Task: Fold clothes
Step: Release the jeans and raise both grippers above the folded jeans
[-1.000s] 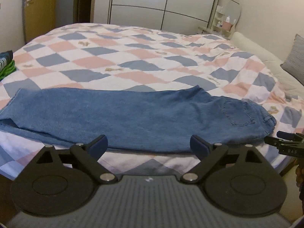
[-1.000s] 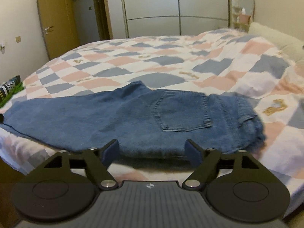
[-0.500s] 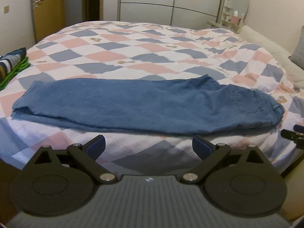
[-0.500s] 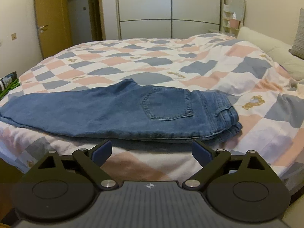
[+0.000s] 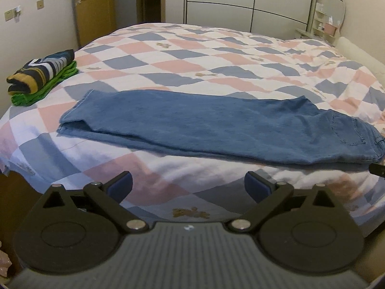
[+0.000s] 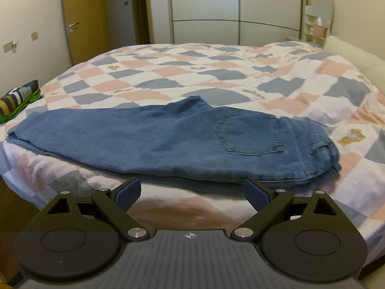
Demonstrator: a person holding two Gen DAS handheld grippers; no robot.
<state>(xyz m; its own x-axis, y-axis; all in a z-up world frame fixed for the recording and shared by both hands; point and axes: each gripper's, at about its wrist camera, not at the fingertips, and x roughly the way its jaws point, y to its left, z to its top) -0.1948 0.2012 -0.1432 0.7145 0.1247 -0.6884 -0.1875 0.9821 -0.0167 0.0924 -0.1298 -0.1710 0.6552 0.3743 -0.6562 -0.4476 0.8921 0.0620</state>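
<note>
Bedroom, checked quilt [image 5: 182, 55] on a bed with a wardrobe and door behind; one item in work, one lot finished.

Item: blue jeans [image 5: 216, 125], folded once lengthwise, leg on leg, lying along the near edge of the bed. Hems toward the bed's left side, waistband [image 6: 322, 149] toward its right, back pocket [image 6: 247, 134] uppermost. Denim looks heavy and fairly flat; the lower leg peeks out a little under the upper one at the hem end, so the layers are not quite flush.

Risks, as judged from here:
- Near long edge sits close to the bed's drop. A pull toward the onlooker's side could drag the pair off the mattress.
- Pinching only the top layer at hem or waist would peel the legs apart and undo the lengthwise fold.
- Lifting one end faster than the other may skew the next fold, since the cloth is long and weighty.
- Soft quilt beneath may get nipped along with the denim.

Tools: left gripper [image 5: 188, 185], jaws spread wide, nothing between them, over the bed's near edge and apart from the denim. Right gripper [image 6: 192, 191], jaws likewise spread, having just been opening; empty, with the near hem line of the jeans just past its tips.

Outlying: folded stack [image 5: 41, 74], striped piece on green, at the bed's left edge, well apart.
</note>
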